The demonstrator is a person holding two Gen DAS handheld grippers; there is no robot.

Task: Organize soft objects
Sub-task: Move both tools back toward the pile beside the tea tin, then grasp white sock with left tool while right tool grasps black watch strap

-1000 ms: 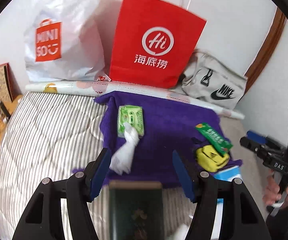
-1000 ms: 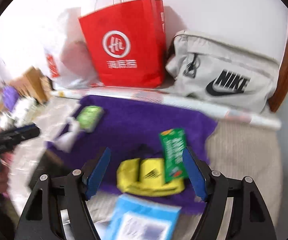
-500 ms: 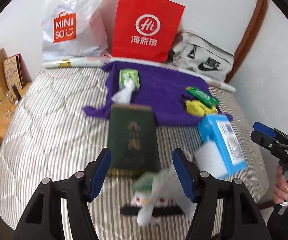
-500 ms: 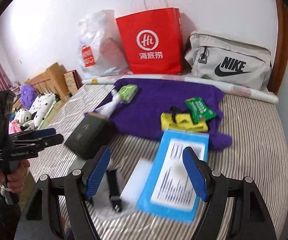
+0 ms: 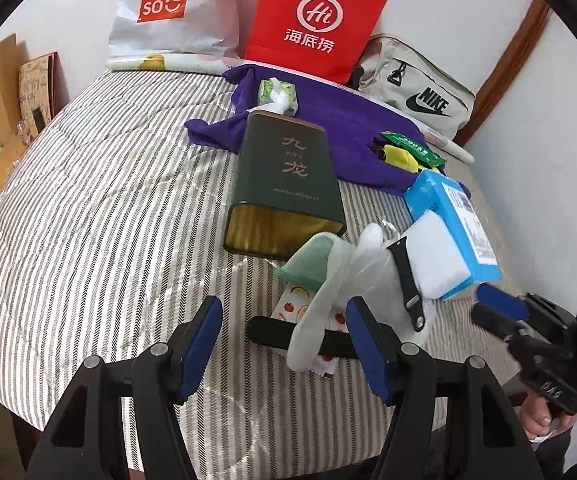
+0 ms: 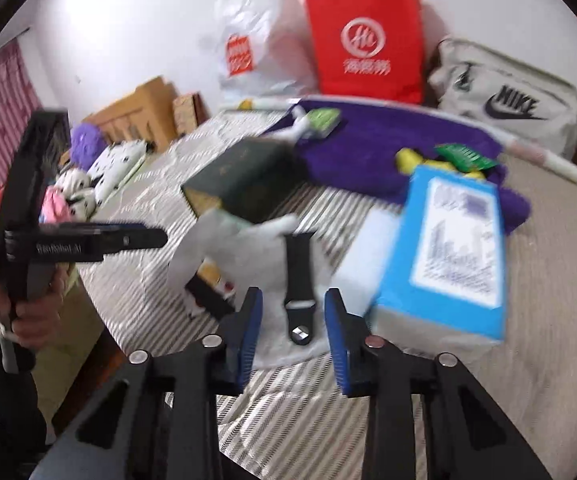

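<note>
Blue-padded and set apart, my left tongs point(image 5: 284, 346) are hanging over the grey-and-white striped quilted bed point(image 5: 100, 216), with nothing clamped between the pads. My right tongs point(image 6: 293, 334) have just been closing; their pads are standing narrower but still apart, on either side of a black rubber watch strap point(image 6: 299, 280) without pressing on it. That strap is lying on a crumpled clear plastic glove point(image 5: 344, 264), which is draped over a small mint-green pouch with a fruit-print cloth point(image 5: 308, 256) and a flat black bar point(image 5: 272, 330). Just beyond, a white foam block point(image 5: 436, 256) is sitting against a bright blue cardboard box point(image 6: 448, 248). Beside these, a dark green tin with gold characters point(image 5: 284, 176) is lying on its side. Farther back, a purple towel point(image 5: 340, 120) is carrying a green tissue pack point(image 5: 278, 94), a yellow pouch point(image 5: 398, 156) and a green sachet point(image 5: 412, 146). Against the wall are leaning a white Miniso plastic bag point(image 5: 168, 12), a red paper bag point(image 5: 316, 24) and a beige Nike bag point(image 5: 416, 88).
</note>
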